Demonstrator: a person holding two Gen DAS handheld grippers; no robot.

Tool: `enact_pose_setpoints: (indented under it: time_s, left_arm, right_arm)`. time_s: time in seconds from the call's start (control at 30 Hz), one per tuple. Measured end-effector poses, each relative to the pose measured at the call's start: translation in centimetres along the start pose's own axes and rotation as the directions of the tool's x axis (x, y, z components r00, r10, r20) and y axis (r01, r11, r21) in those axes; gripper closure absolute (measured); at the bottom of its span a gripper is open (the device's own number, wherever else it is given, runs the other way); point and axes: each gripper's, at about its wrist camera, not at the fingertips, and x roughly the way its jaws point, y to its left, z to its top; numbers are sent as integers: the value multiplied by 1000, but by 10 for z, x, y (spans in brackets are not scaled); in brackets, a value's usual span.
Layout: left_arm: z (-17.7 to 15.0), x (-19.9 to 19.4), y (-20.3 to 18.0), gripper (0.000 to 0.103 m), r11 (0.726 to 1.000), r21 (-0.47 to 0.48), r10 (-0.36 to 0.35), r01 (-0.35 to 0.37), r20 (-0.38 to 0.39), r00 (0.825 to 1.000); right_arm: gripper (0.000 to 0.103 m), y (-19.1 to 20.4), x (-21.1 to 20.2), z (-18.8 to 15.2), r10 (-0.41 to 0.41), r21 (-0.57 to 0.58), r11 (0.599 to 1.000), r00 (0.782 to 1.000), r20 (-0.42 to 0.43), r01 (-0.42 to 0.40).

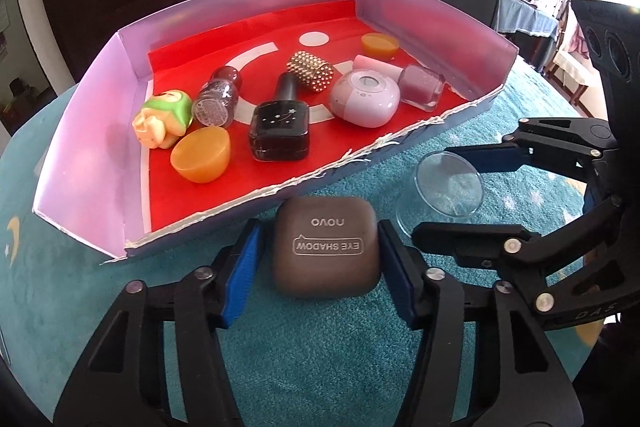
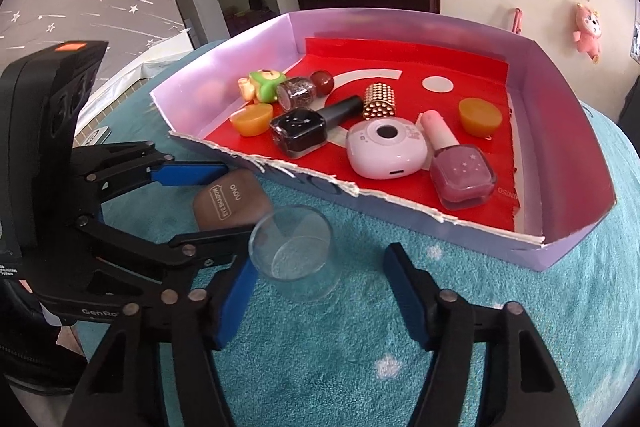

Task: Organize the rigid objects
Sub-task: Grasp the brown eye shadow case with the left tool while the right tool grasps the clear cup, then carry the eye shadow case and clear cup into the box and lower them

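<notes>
A brown eye shadow case (image 1: pixel 326 247) lies on the teal cloth just in front of the box. My left gripper (image 1: pixel 318 241) straddles it, with a thin gap at the left pad, so it is open. Right of the case stands a clear plastic cup (image 2: pixel 294 251). My right gripper (image 2: pixel 322 263) is open around it, its right pad well apart from the cup. In the left wrist view the cup (image 1: pixel 444 187) sits between the right gripper's fingers (image 1: pixel 478 161). The case (image 2: pixel 230 205) lies between the left gripper's fingers (image 2: pixel 188 173) in the right wrist view.
A shallow purple-walled box (image 1: pixel 80 131) with a red floor and a torn front edge holds a black nail polish bottle (image 1: pixel 280 125), a pink bottle (image 2: pixel 460 175), a white round device (image 2: pixel 384 149), orange cups, a studded gold cylinder and a green toy (image 1: pixel 162 119).
</notes>
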Motion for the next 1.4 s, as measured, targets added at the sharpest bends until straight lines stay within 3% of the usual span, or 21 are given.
enact_pose_setpoints:
  time_s: [0.33, 0.9, 1.07, 1.4]
  left_arm:
    - [0, 0, -3, 54, 1000, -6, 10, -10, 11, 1000]
    - [-4, -8, -3, 55, 999, -42, 27, -26, 32, 999]
    - [-2, -23, -1, 55, 997, -80, 26, -20, 70, 997]
    - [-2, -57, -6, 55, 998, -58, 45, -37, 146, 988]
  right_arm:
    - [59, 7, 0, -1, 10, -34, 999, 1000, 2, -10]
    - [60, 11, -6, -3, 8, -34, 999, 1000, 29, -7]
    - [60, 10, -18, -4, -5, -37, 999, 998, 63, 7]
    - [60, 11, -57, -12, -42, 10, 999, 989, 142, 41]
